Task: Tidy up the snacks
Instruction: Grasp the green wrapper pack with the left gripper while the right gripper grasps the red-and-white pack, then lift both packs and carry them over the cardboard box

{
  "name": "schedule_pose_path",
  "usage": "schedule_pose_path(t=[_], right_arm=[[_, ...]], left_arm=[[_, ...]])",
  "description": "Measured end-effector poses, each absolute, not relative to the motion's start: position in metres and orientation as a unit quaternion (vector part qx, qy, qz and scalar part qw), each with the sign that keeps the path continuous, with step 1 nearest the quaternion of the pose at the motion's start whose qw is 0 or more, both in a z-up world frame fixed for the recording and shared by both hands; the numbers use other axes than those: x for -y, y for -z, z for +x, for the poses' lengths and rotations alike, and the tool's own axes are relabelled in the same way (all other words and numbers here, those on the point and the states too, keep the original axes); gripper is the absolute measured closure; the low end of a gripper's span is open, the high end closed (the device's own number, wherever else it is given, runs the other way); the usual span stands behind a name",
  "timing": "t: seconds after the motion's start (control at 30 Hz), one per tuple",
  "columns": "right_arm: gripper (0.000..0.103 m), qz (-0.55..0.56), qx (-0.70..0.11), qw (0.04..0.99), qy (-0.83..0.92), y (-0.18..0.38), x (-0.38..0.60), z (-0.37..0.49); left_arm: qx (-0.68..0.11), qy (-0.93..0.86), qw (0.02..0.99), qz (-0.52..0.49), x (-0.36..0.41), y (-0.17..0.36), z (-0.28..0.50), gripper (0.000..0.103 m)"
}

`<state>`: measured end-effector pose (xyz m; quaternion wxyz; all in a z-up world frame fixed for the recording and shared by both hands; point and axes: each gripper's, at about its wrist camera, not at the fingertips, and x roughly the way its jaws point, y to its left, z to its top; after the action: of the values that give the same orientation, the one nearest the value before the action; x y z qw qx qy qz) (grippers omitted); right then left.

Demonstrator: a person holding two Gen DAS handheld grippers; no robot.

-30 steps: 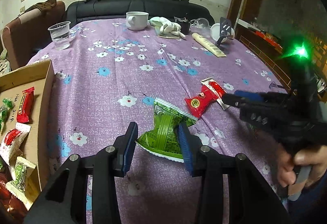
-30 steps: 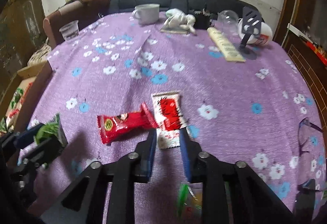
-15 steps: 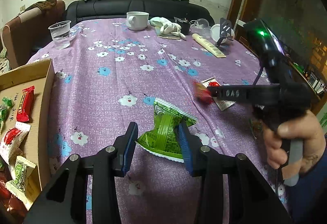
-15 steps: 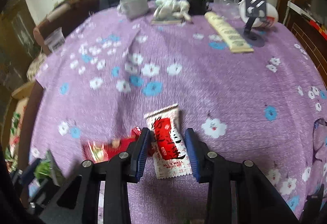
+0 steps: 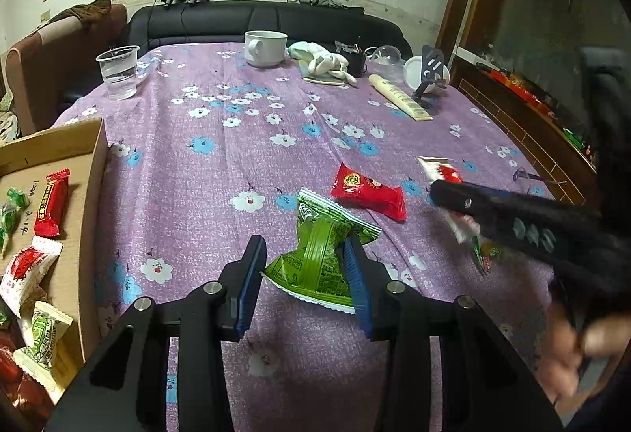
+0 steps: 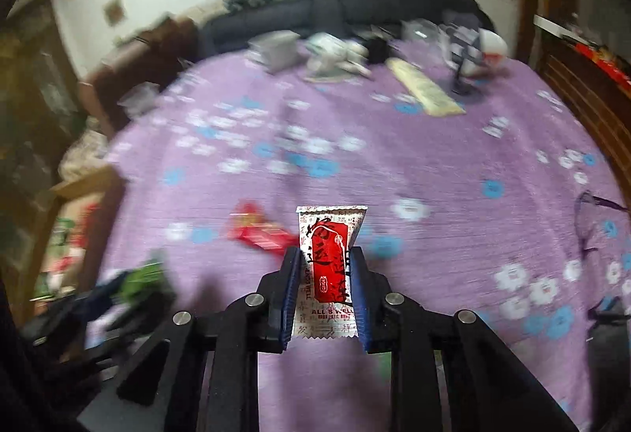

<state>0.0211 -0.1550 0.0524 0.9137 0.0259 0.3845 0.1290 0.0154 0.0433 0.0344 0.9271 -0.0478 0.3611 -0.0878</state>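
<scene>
My left gripper (image 5: pixel 304 243) is shut on a crumpled green snack packet (image 5: pixel 323 254) just above the purple flowered tablecloth (image 5: pixel 221 172). The jaws of my right gripper (image 6: pixel 324 252) are closing, and their pads press on a white-and-red packet (image 6: pixel 329 235) held off the cloth. In the left wrist view that right gripper (image 5: pixel 445 195) reaches in from the right with the packet (image 5: pixel 441 170) at its tip. A red packet (image 5: pixel 368 191) lies loose on the cloth between the two grippers. The right wrist view is blurred.
A cardboard box (image 5: pixel 94 195) holding several snacks sits at the left edge. A small packet (image 5: pixel 487 254) lies under the right gripper. At the far end stand a plastic cup (image 5: pixel 118 71), a mug (image 5: pixel 265 47), a white cloth (image 5: pixel 323 61) and a long cream pack (image 5: pixel 400 103). Glasses (image 6: pixel 591 219) lie at the right.
My right gripper closed on the white-and-red packet and lifted it off the cloth. The red packet beside it shifted. My left gripper and the green packet stayed put.
</scene>
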Motion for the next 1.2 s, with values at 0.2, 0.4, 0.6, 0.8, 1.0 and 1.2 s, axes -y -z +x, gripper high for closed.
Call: schedule_pose_path(t=[0.2,0.4,0.6,0.8,1.0,1.2], right_arm=[[0.078,-0.004,-0.369,0.915,-0.161,-0.042,0.138,0.014],[0.078,-0.005,-0.353,0.918,-0.18,-0.048,0.134,0.004],[0.078,-0.013,-0.348,0.918,-0.191,-0.047,0.127,-0.001],[0.078,-0.013,-0.346,0.918,-0.192,-0.046,0.128,-0.002],[0.078,-0.017,-0.345,0.919,-0.19,-0.045,0.127,-0.002],[0.078,-0.017,-0.343,0.92,-0.188,-0.046,0.128,-0.001]], left_arm=[[-0.351,0.065,0.933,-0.045,-0.046,-0.036,0.016,0.065],[-0.328,0.034,0.944,-0.028,-0.047,-0.041,0.013,0.065],[-0.309,0.015,0.951,-0.005,-0.043,-0.044,0.008,0.065],[-0.291,0.003,0.957,0.015,-0.039,-0.047,0.003,0.064],[-0.281,-0.003,0.959,0.026,-0.035,-0.048,0.002,0.064],[-0.267,-0.012,0.963,0.034,-0.033,-0.052,-0.001,0.064]])
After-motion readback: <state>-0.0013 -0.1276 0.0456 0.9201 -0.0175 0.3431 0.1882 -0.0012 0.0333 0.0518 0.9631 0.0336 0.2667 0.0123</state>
